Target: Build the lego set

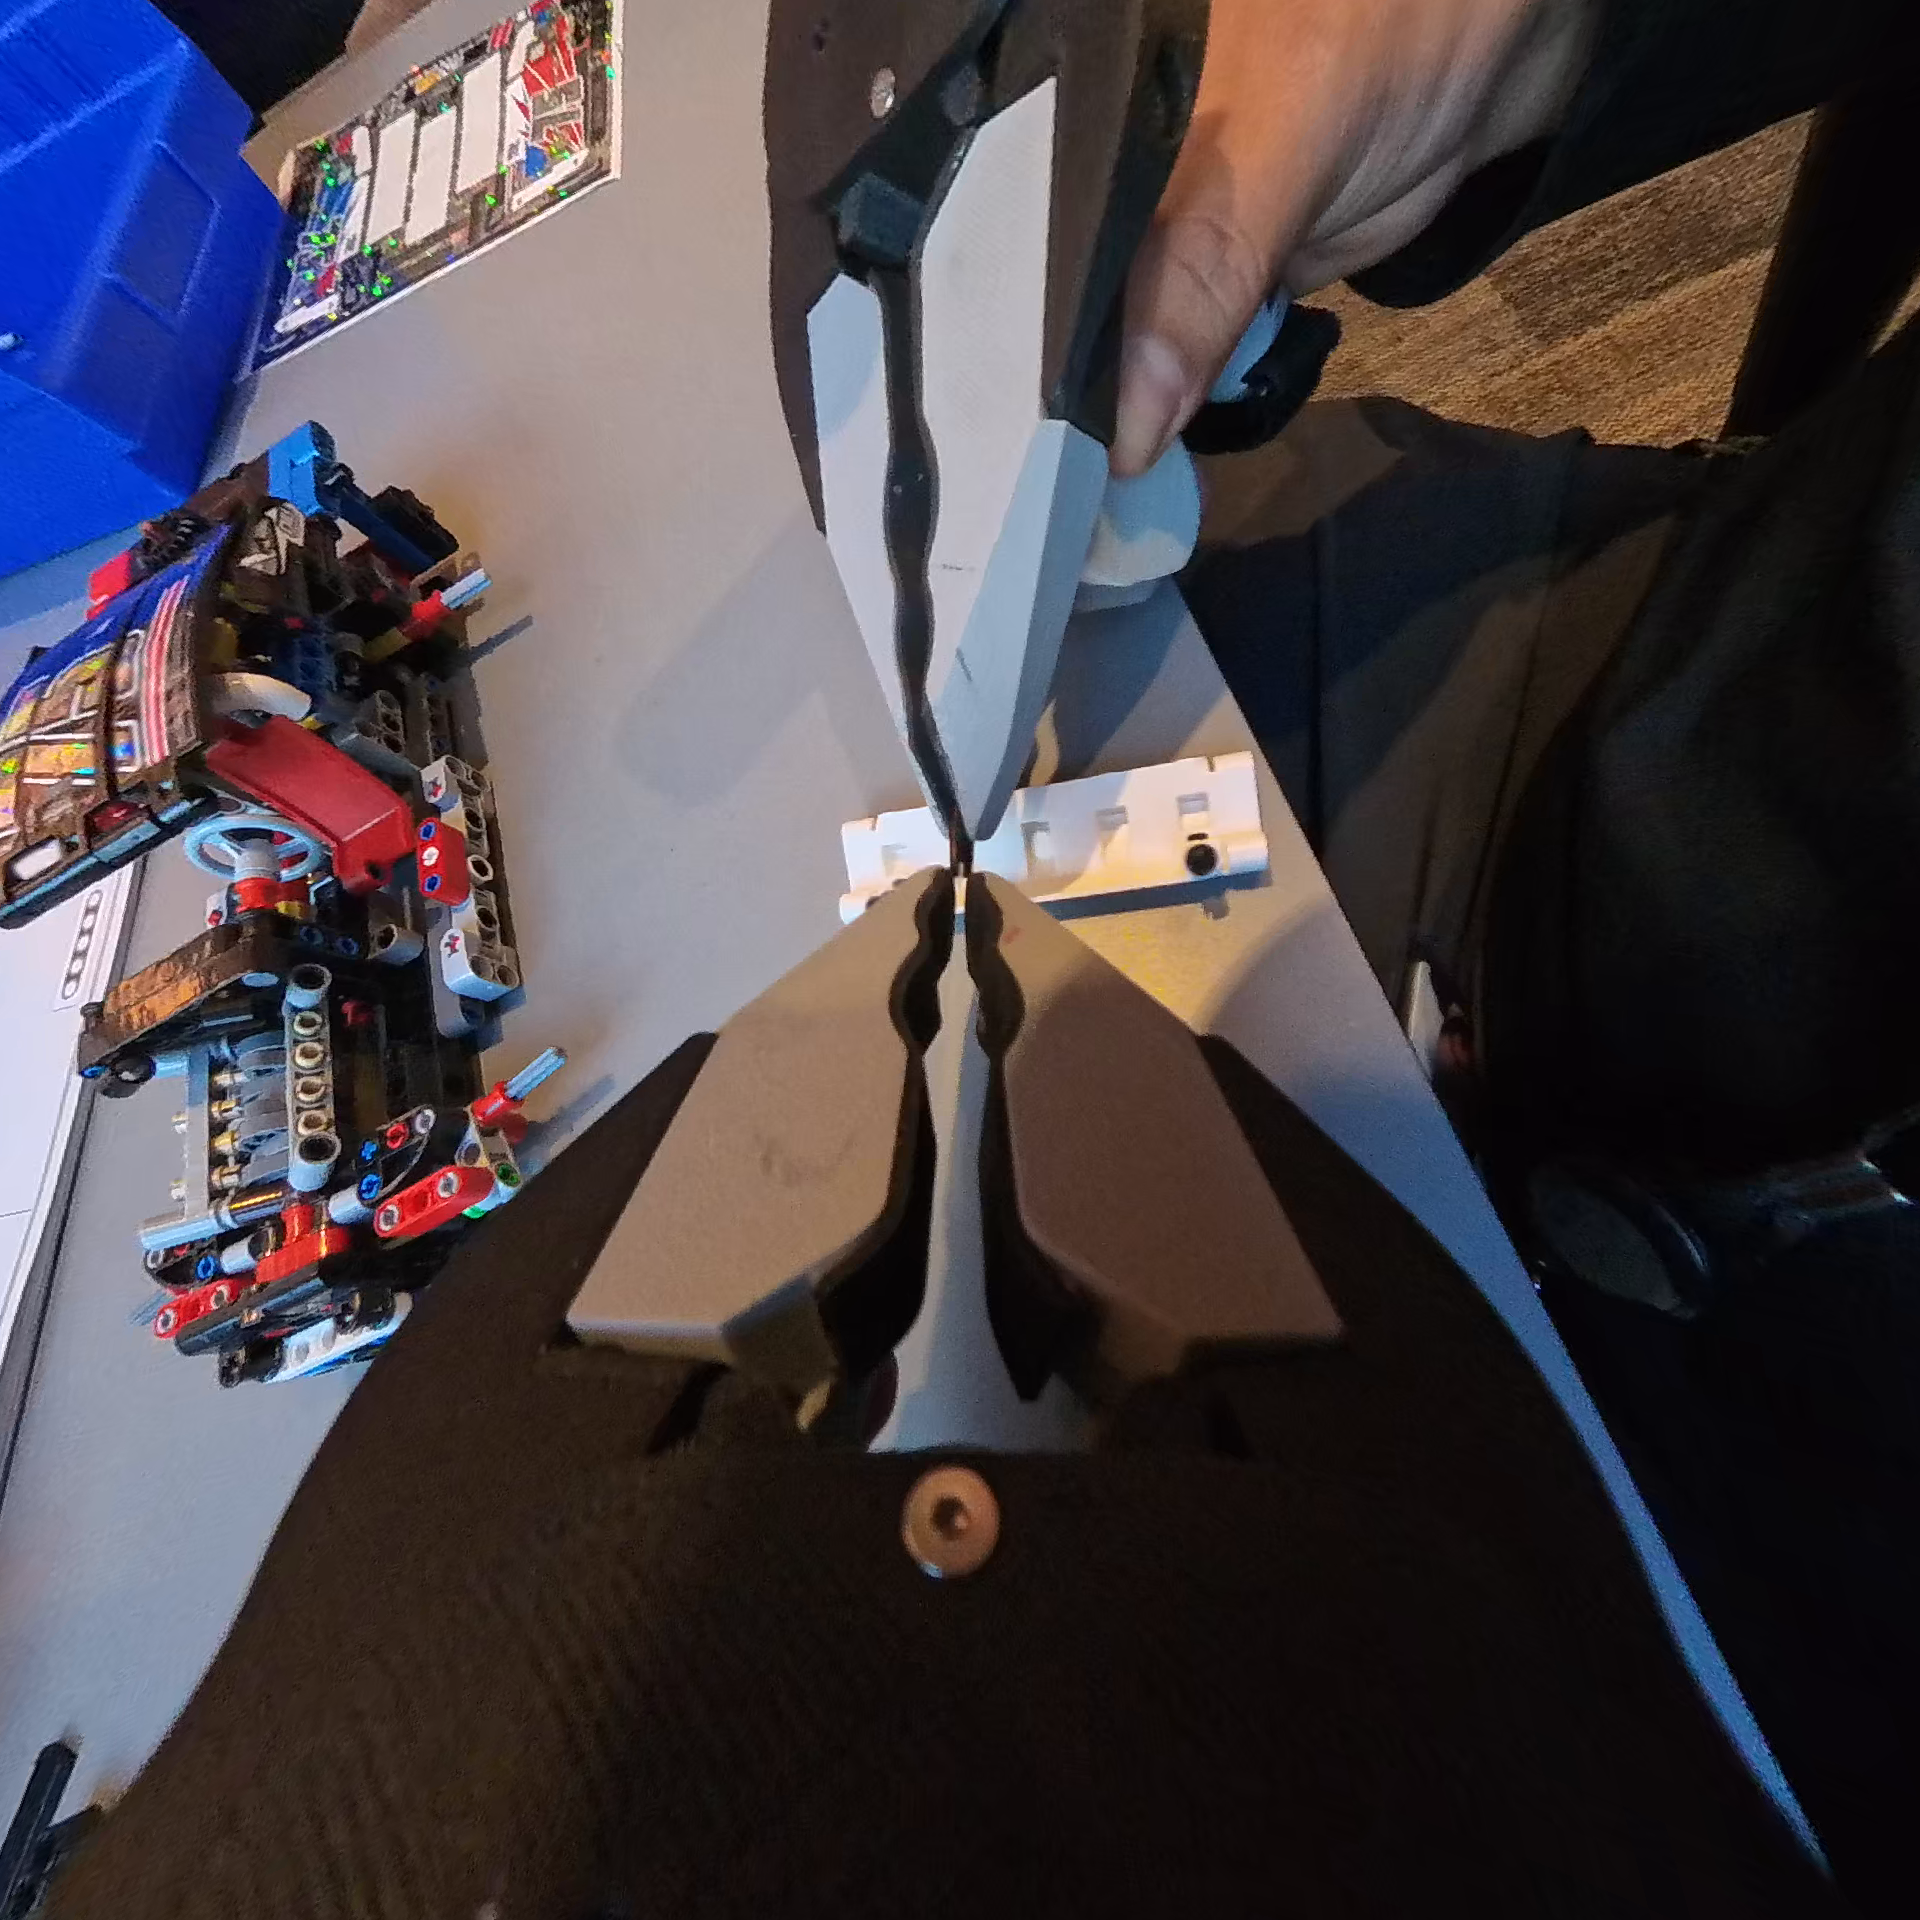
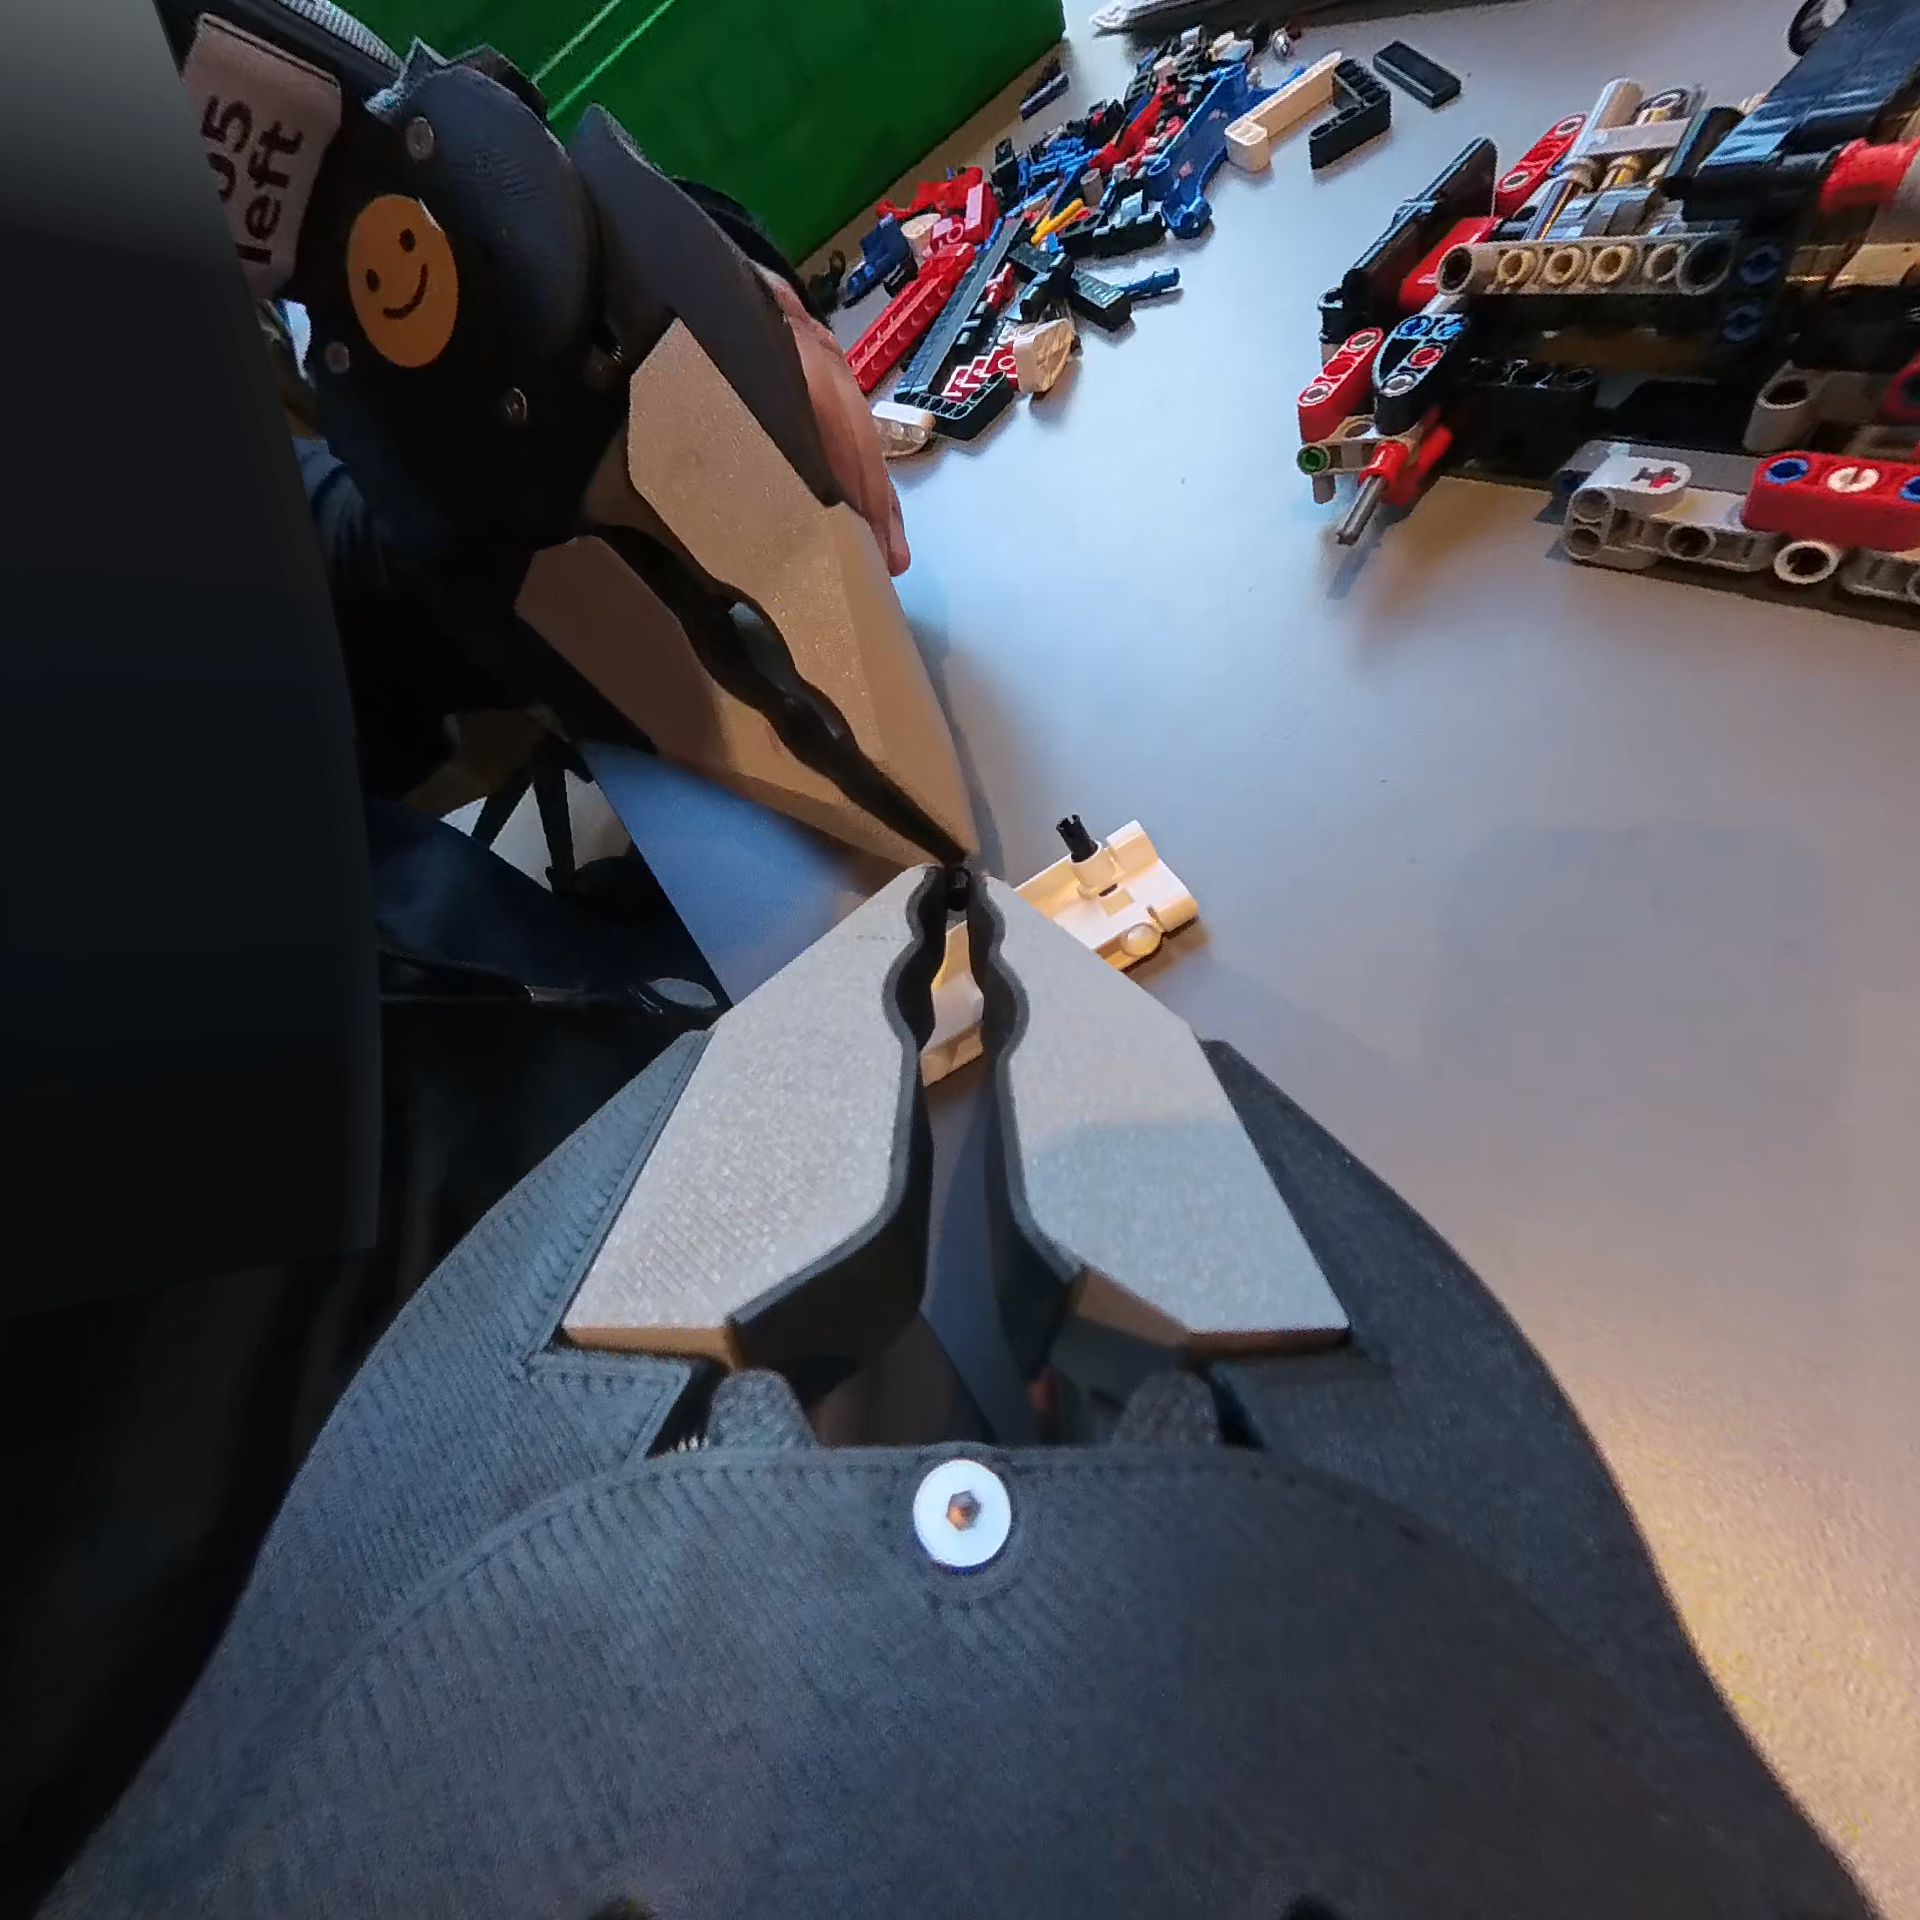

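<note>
My two grippers meet tip to tip just above the table's near edge. My right gripper (image 2: pixel 956 888) is shut on a small black pin (image 2: pixel 954 883). My left gripper (image 1: pixel 958 888) has its jaws closed to a narrow slit and grips the pin's (image 1: pixel 961 854) other end. Each gripper shows in the other's view: the right one (image 1: pixel 951 826) from above, the left one (image 2: pixel 961 857) from the upper left. Right behind the tips a white panel (image 1: pixel 1122 831) lies flat on the table. It carries another black pin (image 2: pixel 1070 831) standing upright.
The partly built car (image 1: pixel 301 914) (image 2: pixel 1662 364) sits on the grey table. A pile of loose parts (image 2: pixel 1081 208) lies beyond, by a green bin (image 2: pixel 727 94). A sticker sheet (image 1: pixel 447 177) and a blue bin (image 1: pixel 104 270) are farther off. A hand (image 1: pixel 1299 187) holds the right gripper. My two grippers' fingertips are within a few centimetres of each other. The partly built car (image 2: pixel 1662 364) is about equally far from each gripper, around 15 cm.
</note>
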`<state>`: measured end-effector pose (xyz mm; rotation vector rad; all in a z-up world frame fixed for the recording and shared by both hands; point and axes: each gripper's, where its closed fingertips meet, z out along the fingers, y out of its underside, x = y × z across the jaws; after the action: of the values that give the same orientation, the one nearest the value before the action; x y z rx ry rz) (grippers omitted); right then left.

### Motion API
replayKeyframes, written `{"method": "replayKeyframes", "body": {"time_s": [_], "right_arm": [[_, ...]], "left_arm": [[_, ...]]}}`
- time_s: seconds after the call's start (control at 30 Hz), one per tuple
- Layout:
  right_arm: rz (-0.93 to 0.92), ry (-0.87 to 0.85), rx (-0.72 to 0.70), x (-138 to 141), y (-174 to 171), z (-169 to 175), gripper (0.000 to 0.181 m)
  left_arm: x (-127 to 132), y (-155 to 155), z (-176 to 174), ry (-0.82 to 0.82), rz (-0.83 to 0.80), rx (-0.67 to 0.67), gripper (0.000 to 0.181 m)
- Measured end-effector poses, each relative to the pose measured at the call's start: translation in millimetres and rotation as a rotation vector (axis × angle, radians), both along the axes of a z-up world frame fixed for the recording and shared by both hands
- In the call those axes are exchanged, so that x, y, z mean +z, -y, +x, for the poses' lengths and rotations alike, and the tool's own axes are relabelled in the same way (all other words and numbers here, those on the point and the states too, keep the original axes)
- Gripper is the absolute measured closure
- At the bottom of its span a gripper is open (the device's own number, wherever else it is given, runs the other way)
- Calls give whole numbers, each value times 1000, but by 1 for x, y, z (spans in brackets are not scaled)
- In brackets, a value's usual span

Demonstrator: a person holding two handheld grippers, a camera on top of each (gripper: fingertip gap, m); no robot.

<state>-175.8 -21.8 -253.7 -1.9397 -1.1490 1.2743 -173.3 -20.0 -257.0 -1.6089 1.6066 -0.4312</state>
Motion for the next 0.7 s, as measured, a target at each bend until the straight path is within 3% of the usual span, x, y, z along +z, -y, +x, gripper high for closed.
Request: {"method": "replayKeyframes", "body": {"time_s": [0.23, 0.57, 0.7], "right_arm": [[-21, -29, -16, 2, -1, -1, 180], [-72, 1, 13, -1, 0, 1, 180], [-145, 35, 67, -2, 1, 4, 180]], "left_arm": [[19, -5, 3, 134, -23, 2, 181], [5, -7, -5, 58, 27, -20, 180], [6, 3, -1, 52, 11, -69, 161]]}}
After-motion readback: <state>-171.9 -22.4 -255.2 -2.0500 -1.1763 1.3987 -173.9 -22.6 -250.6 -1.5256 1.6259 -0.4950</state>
